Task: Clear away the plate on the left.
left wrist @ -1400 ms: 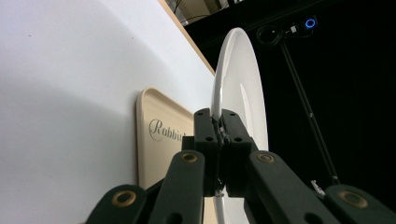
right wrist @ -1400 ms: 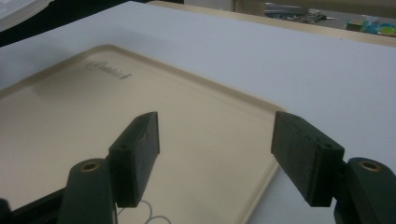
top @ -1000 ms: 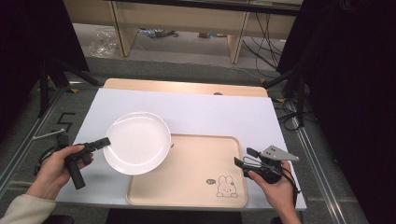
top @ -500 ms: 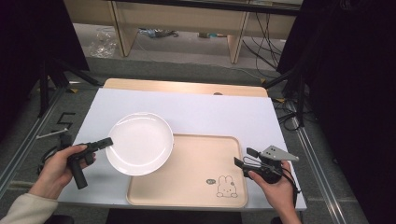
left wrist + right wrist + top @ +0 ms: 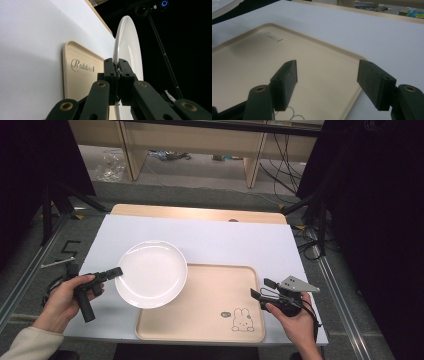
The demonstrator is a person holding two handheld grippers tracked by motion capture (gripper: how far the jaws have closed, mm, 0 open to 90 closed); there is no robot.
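Observation:
A white plate (image 5: 152, 272) is gripped at its left rim by my left gripper (image 5: 118, 271), which is shut on it. The plate hangs partly over the left end of a beige tray (image 5: 210, 295) printed with a rabbit. In the left gripper view the plate (image 5: 130, 42) stands edge-on between the pads of the left gripper (image 5: 117, 65), with the tray (image 5: 77, 80) behind it. My right gripper (image 5: 259, 288) is open at the tray's right edge, with nothing between its jaws. In the right gripper view the right gripper (image 5: 327, 82) faces across the tray (image 5: 312, 62) toward the plate's edge (image 5: 222, 6).
A white sheet (image 5: 230, 242) covers the wooden table (image 5: 200, 212). Free sheet lies beyond the tray and to the plate's left. Black stands (image 5: 55, 205) and cables (image 5: 305, 240) sit on the floor around the table.

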